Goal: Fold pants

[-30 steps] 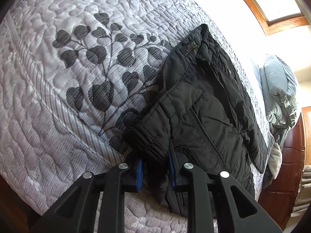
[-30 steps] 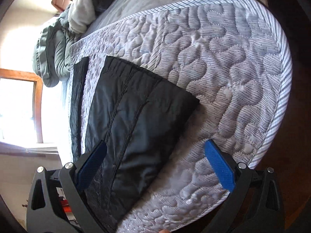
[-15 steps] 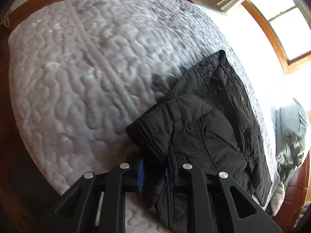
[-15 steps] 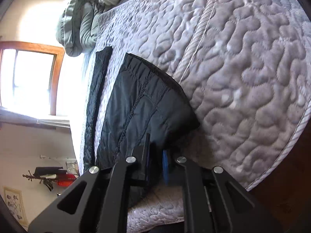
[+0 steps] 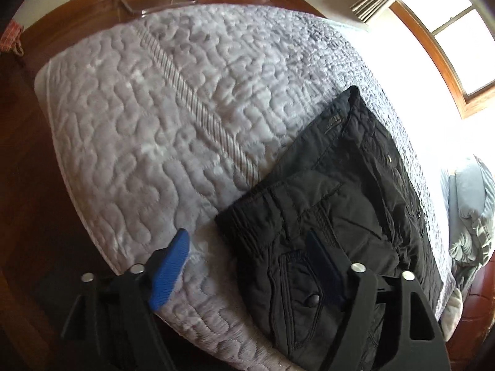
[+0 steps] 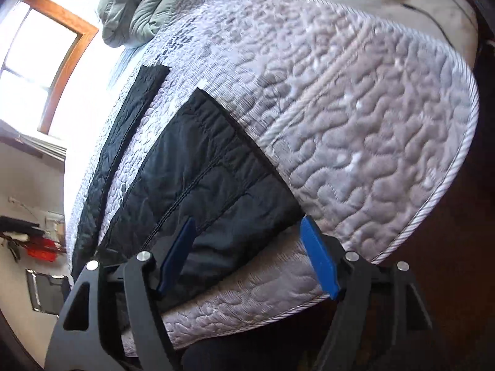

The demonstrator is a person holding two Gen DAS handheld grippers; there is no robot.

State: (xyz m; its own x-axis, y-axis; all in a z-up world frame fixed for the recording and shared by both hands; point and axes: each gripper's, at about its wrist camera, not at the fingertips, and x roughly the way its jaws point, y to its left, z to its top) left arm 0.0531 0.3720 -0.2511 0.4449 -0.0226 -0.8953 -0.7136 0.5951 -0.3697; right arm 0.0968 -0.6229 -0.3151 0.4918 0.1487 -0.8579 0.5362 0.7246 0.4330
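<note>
- Now our left gripper (image 5: 247,266) and right gripper (image 6: 247,256) have just been opening, gripping nothing.
- We see the pants (image 5: 334,204) flat on the bed (image 5: 154,130), stretching between them.
- Waistband nearer left, leg end (image 6: 210,179) nearer right.

Your pants (image 5: 337,204) lie on the quilt (image 5: 173,130) near the bed's edge, waistband end in the left wrist view, leg end (image 6: 198,173) in the right. Crumpled bedding (image 6: 139,9) sits behind them, toward the window (image 5: 448,43).
</note>
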